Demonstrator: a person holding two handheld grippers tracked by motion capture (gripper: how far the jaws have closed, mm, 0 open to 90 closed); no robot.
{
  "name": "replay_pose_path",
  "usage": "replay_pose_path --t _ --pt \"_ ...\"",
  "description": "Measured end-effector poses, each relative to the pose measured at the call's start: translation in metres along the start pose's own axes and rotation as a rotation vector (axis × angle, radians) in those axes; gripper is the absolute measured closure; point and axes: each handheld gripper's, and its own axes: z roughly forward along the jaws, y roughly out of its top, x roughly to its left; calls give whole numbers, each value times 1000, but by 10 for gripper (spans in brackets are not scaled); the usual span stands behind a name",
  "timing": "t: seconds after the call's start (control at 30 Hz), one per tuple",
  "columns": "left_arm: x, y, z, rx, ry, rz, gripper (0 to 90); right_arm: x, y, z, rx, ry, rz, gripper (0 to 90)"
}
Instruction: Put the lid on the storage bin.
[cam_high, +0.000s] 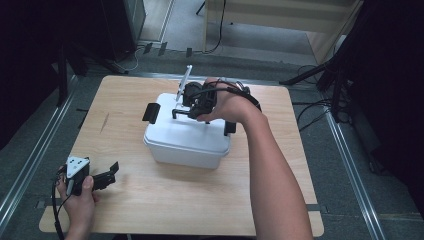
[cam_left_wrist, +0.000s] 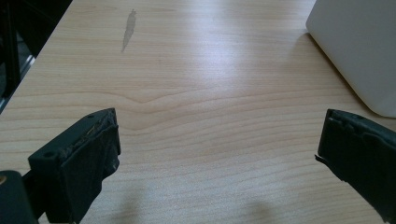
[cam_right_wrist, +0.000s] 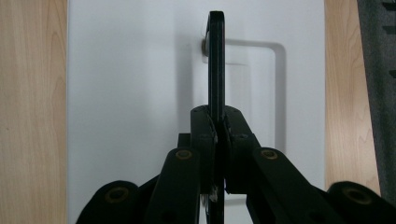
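The right gripper (cam_right_wrist: 217, 133) was clamped on the raised black handle (cam_right_wrist: 215, 65) of the white box (cam_high: 187, 137) mid-table, whose latches possibly stood undone, so lifting could spill it.

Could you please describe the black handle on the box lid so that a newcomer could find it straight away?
Start at the wooden table and find the white box in its middle. On its lid a thin black handle stands upright, pinched by the right tongs. Unlike the black clips at the lid's ends, it sits mid-lid.
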Motion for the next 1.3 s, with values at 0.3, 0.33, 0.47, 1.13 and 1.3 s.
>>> replay_pose_path --t 0.3,0.33,0.47,1.13,1.3 --pt "0 0 0 3 -4 -3 0 0 5 10 11 6 -4 855" --pt "0 0 0 3 -3 -4 0 0 5 11 9 5 -5 855" --pt "0 0 0 3 -4 -5 0 1 2 11 -11 1 6 852" --pt "0 0 1 1 0 4 0 29 -33 14 -36 96 139 0" --pt "-1 0 1 2 1 4 0 31 -48 6 -67 100 164 0"
